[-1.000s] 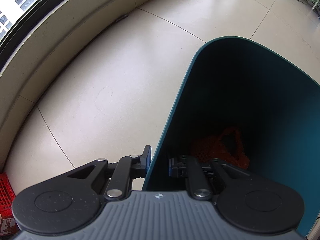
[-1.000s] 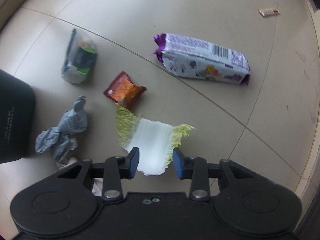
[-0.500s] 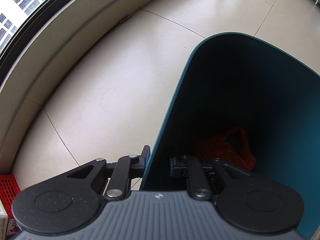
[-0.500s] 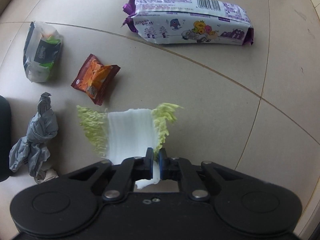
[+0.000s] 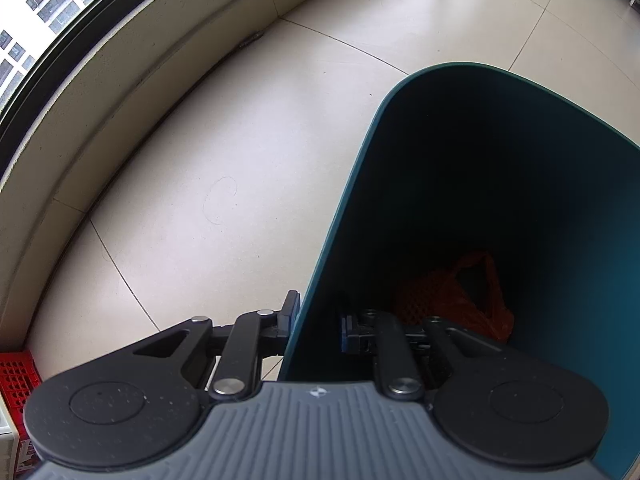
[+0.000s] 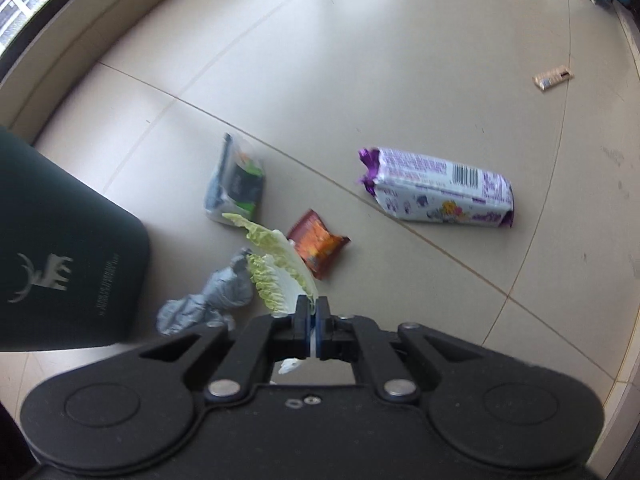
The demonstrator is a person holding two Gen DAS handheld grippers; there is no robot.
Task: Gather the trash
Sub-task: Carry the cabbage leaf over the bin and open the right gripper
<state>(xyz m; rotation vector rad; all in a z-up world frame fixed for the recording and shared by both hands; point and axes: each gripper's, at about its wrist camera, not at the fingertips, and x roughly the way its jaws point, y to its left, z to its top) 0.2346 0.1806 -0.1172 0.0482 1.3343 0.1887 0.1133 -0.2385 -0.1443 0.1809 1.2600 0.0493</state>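
My left gripper (image 5: 316, 320) is shut on the near rim of a dark teal trash bin (image 5: 344, 208), one finger outside and one inside. An orange net bag (image 5: 452, 300) lies at the bin's bottom. My right gripper (image 6: 313, 314) is shut on the white stem of a cabbage leaf (image 6: 276, 268) and holds it above the floor. The bin (image 6: 68, 264) stands at the left in the right wrist view. On the floor lie a grey crumpled rag (image 6: 212, 300), an orange snack wrapper (image 6: 318, 246), a clear bag with green contents (image 6: 238, 182) and a purple and white packet (image 6: 440, 190).
A low wall under a window (image 5: 100, 80) curves along the left. A red crate (image 5: 16, 372) sits at the lower left in the left wrist view. A small tan wrapper (image 6: 552, 77) lies far right on the tiled floor.
My right gripper shut on the cabbage leaf's stem and lifted it off the floor, swinging left toward the bin. The left gripper kept its hold on the bin rim.
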